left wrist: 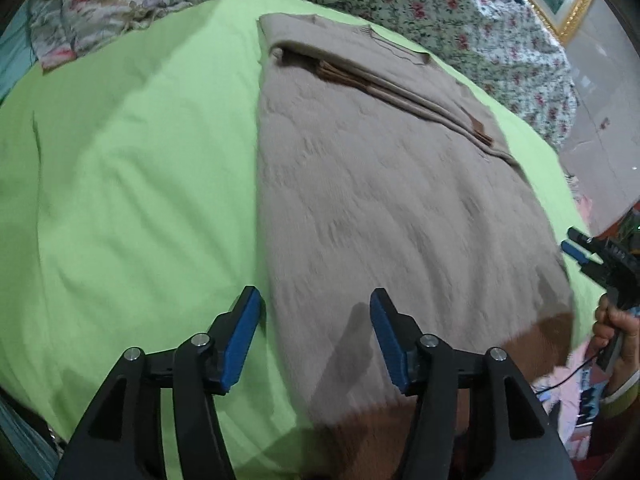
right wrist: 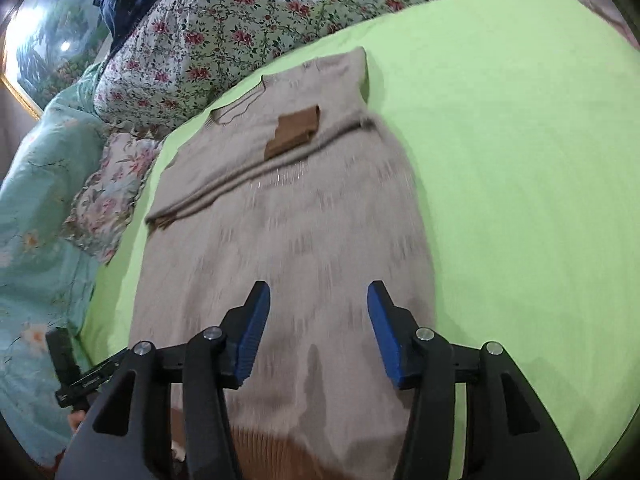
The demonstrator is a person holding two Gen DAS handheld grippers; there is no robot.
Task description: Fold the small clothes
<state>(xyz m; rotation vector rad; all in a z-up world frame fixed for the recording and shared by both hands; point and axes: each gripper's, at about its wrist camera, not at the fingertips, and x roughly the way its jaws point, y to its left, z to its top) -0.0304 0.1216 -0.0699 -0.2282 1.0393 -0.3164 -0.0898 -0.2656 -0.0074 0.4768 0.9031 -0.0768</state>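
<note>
Sweater laid out for its next fold

Both the left claw (left wrist: 316, 336) and right claw (right wrist: 318, 332) hang apart and empty above the beige sweater's (left wrist: 380, 200) brown hem, sleeves already folded inward.

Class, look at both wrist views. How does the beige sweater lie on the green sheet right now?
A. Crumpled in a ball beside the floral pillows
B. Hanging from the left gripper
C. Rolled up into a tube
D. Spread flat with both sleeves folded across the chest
D: the beige sweater lies flat on the green sheet, with its brown cuff resting on the chest, and neither gripper holds it.
</note>
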